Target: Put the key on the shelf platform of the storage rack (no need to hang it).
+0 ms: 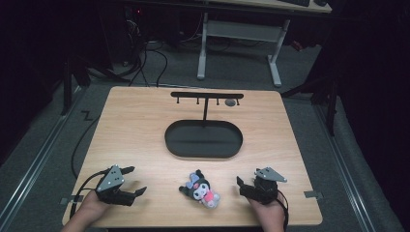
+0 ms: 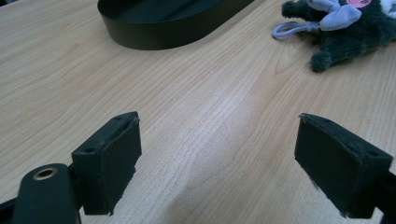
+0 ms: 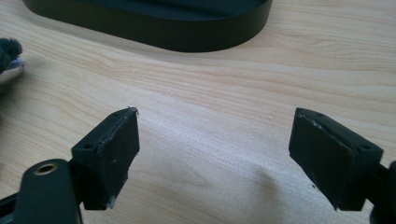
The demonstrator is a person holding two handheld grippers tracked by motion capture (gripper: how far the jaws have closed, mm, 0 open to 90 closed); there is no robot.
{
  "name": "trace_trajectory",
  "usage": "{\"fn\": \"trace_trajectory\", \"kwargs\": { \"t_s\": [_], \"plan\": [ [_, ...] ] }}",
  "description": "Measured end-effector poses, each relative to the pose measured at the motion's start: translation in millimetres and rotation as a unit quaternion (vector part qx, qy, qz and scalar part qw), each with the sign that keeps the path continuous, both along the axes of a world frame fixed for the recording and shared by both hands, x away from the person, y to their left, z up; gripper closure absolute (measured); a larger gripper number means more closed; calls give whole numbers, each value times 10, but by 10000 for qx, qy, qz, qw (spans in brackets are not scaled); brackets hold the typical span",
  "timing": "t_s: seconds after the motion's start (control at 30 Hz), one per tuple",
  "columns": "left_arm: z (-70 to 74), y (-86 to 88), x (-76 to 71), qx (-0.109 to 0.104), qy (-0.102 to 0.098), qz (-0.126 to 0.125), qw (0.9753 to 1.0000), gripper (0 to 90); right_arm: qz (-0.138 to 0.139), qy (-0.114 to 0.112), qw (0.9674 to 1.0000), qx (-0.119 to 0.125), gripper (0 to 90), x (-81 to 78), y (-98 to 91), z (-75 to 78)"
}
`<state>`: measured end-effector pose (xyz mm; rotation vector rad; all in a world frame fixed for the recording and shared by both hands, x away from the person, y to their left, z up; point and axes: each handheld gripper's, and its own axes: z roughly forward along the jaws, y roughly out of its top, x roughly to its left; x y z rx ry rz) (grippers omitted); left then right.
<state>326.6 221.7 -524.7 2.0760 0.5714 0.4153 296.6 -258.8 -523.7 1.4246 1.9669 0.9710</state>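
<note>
Plush toy (image 1: 201, 189) lay on worktop (image 1: 135, 125) near front edge, loop free. L gripper (image 1: 129, 181) left of toy, R gripper (image 1: 247, 186) right of it, both released, empty, flanking for pickup. Black hook stand (image 1: 205, 130) stood behind toy, prob. hanging spot.

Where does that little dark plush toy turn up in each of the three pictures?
High view: the plush toy lies on the table's near edge, between both grippers.
Left gripper view: top right corner, lilac loop pointing left.
Right gripper view: a dark furry bit at the left edge.
Shared landmark: the black oval tray.
</note>
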Motion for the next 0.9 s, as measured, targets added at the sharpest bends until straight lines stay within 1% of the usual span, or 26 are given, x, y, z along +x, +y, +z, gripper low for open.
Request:
{"fn": "trace_trajectory", "kwargs": {
  "t_s": [0.07, 0.1, 0.23, 0.33, 0.5, 0.63, 0.7, 0.77, 0.83, 0.9],
  "plan": [
    [0, 0, 0, -3, 1, 0, 10000, 155, -25, -11, 10000, 3, 154, -3, -3, 5],
    [0, -1, 3, -5, 5, -1, 10000, 156, -84, -9, 10000, -23, 152, -10, -14, 10],
    [1, -7, 14, 15, 29, -9, 10000, 155, -118, -25, 9999, -49, 149, -34, -38, 14],
    [2, -7, 19, 15, 47, -9, 10000, 156, -174, -26, 9998, -22, 149, -48, -49, 29],
    [1, -7, 18, 17, 49, -14, 10000, 155, -168, -30, 9998, -61, 147, -45, -48, 29],
    [1, -9, 15, 27, 46, -17, 10000, 155, -119, -60, 9999, -52, 143, -63, 0, 67],
    [0, -10, 15, 27, 45, -18, 10000, 155, -52, -124, 9999, -57, 141, -87, 46, 107],
    [0, -10, 15, 26, 45, -19, 10000, 156, 27, -188, 9998, -14, 141, -122, 102, 150],
    [2, -9, 19, 27, 57, -19, 10000, 156, 145, -286, 9995, 22, 144, -158, 169, 191],
    [2, -11, 22, 32, 61, -20, 10000, 155, 282, -328, 9990, 71, 150, -200, 250, 233]
  ]
}}
